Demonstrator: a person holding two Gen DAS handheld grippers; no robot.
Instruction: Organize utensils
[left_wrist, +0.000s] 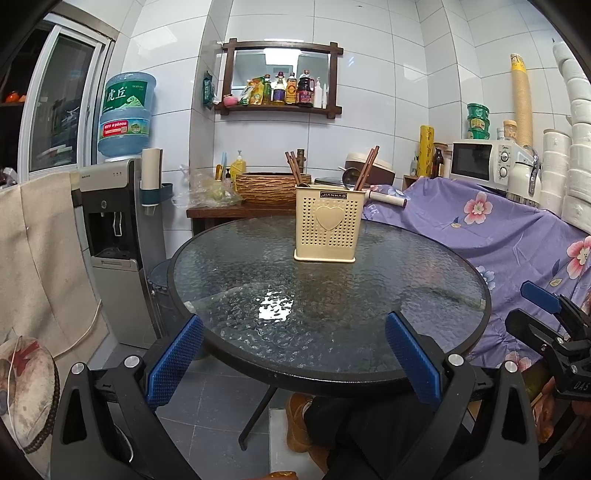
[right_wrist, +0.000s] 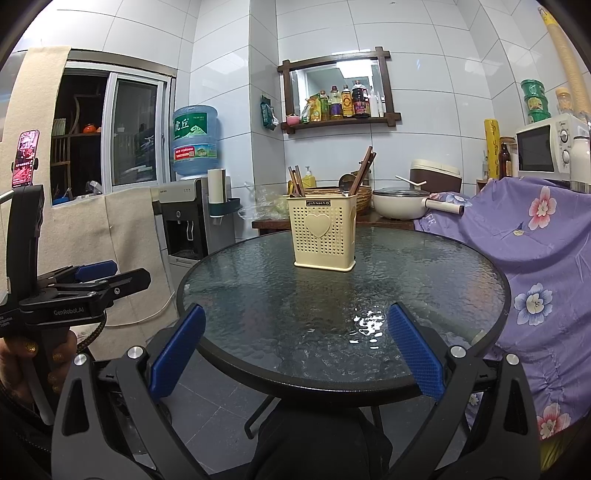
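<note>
At the bottom of the left wrist view, the left gripper is seen with its blue-padded fingers spread wide apart and nothing between them, held at the near edge of the round glass table. The right gripper is shown the same way at the bottom of the right wrist view: fingers spread wide, nothing held, poised over the table's near rim. At the lower left of that view a hand is seen wrapped around the other gripper's handle. Toward the far side of the tabletop, in the upper middle of both frames, a cream perforated utensil holder with a heart on its front is stood upright. Brown chopsticks and a metal ladle are seen leaning inside it. Beyond the table, a water dispenser is placed at the left and a microwave at the upper right.
</note>
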